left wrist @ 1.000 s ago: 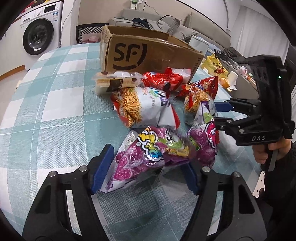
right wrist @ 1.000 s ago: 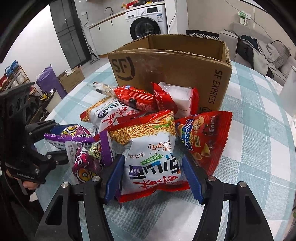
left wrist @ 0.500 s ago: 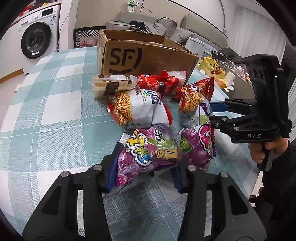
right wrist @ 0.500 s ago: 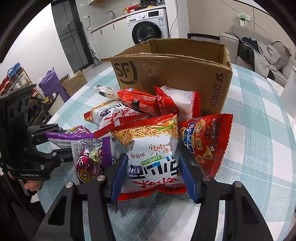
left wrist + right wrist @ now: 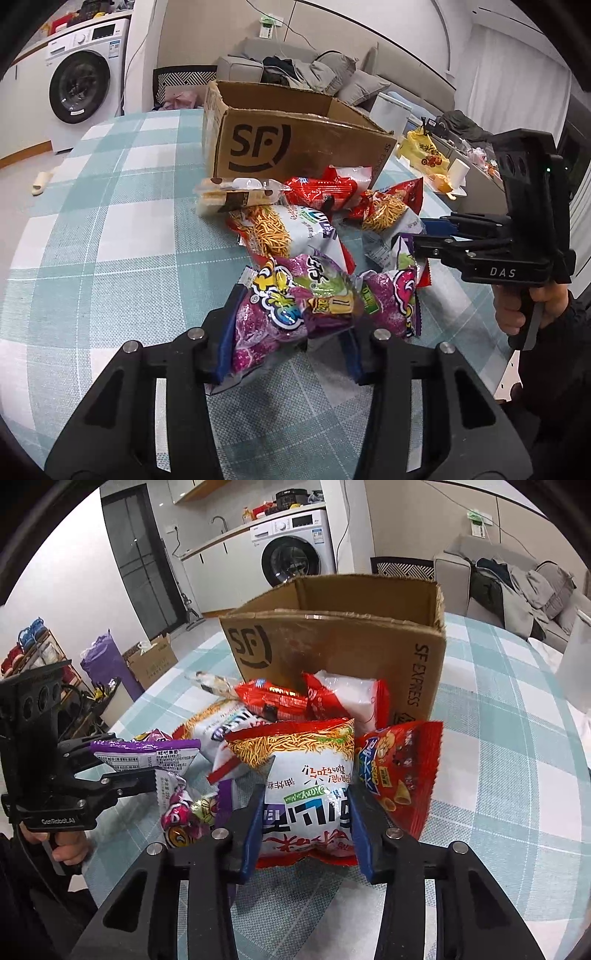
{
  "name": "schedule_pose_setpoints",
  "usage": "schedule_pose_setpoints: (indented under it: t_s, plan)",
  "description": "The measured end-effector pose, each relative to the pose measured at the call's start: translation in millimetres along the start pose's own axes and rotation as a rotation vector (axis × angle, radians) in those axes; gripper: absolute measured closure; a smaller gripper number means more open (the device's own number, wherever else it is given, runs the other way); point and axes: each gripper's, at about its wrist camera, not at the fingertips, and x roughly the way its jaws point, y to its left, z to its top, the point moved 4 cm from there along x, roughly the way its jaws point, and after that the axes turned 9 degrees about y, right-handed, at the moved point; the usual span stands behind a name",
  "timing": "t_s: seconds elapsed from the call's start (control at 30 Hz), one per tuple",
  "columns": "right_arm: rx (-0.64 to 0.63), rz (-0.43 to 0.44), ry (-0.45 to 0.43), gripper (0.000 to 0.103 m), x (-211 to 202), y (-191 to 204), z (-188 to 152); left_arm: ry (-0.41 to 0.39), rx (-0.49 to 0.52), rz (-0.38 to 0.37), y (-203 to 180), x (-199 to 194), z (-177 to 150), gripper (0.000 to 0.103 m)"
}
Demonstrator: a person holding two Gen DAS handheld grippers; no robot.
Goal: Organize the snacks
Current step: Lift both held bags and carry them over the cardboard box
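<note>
Left wrist view: the left gripper point(image 5: 286, 341) has its blue pads pressed against both sides of a purple snack bag point(image 5: 291, 306), the film bulging between them; the bag's lower edge hangs over the checked tablecloth point(image 5: 110, 258). Just beyond lies a second purple bag point(image 5: 391, 299), touching the first. Behind these sits a white noodle-snack bag point(image 5: 291, 232), then a clear-wrapped cracker pack point(image 5: 236, 192) and a red packet point(image 5: 321, 190) at the foot of the cardboard box point(image 5: 295, 147). The box stands upright with its top open, near the far side of the table.

Right wrist view: the right gripper point(image 5: 304, 821) is closed firmly on another white and red noodle-snack bag point(image 5: 306, 786), pads pinching its lower half. Touching it on the right is a red corn-snack bag point(image 5: 399, 771). To the left the left gripper, with a hand on its grip, holds the purple bag by its end. Further back lie the red packet and a red and white bag point(image 5: 351, 698), both against the box wall. A washing machine point(image 5: 291, 550) stands well behind.
</note>
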Motion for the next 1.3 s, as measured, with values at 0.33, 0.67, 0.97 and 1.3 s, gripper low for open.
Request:
schedule_pose_setpoints:
  t_s: [0.33,0.67,0.97,1.3]
  plan:
    - [0.002,0.038,-0.072,0.061,-26.7,3.6,3.9,-0.055,0.005,-0.006,-2.5,-17.7,5.1,0.06]
    - [0.03,0.035,-0.154,0.061,-53.5,3.6,10.1,-0.115,-0.01,0.003,-2.2,-39.2,13.5,0.06]
    - [0.1,0.024,-0.24,0.061,-76.9,-5.5,15.3,-0.178,-0.005,0.042,-3.1,-57.5,34.2,0.06]
    - [0.136,0.011,-0.306,0.061,-98.5,-5.3,26.2,-0.227,0.012,0.06,-10.1,-68.9,65.8,0.06]
